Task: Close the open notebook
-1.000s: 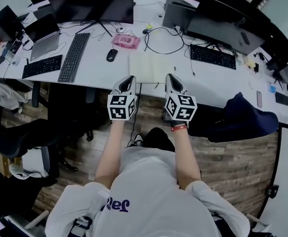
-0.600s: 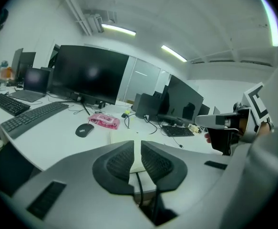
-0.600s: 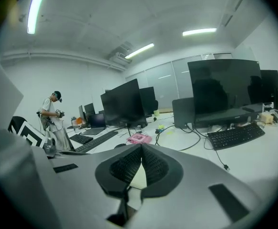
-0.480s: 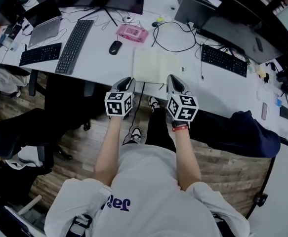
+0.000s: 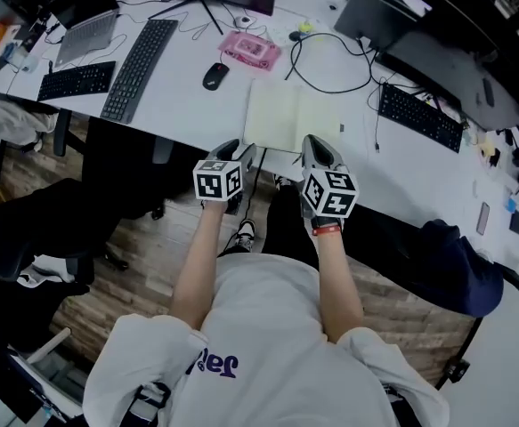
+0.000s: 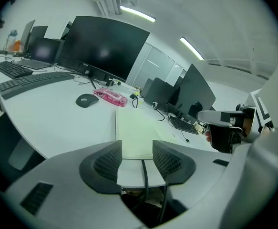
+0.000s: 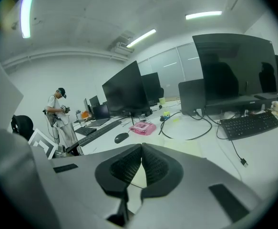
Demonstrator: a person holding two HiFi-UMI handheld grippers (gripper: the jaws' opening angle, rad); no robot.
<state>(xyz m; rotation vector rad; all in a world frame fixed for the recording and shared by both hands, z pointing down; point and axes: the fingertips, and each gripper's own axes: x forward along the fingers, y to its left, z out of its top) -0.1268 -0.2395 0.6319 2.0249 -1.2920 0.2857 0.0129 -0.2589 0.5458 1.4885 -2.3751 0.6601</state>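
Since a second ago, both your grippers have sunk towards the notebook (image 5: 293,116). Your left gripper's (image 5: 241,149) fingers have just been opening and stand apart with nothing between them. Your right gripper's (image 5: 317,143) fingers are pressed together. The notebook lies open and flat just beyond both, close to the bench's (image 5: 174,105) near edge. There is bare bench to the notebook's left, and a mouse (image 5: 214,76) lies farther back.

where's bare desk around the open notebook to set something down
Widest bare patch: white desk left of the open notebook, bounded by the long keyboard and mouse. Another lies right of it, before the right keyboard. Behind the notebook is crowded: pink case, cable loop.
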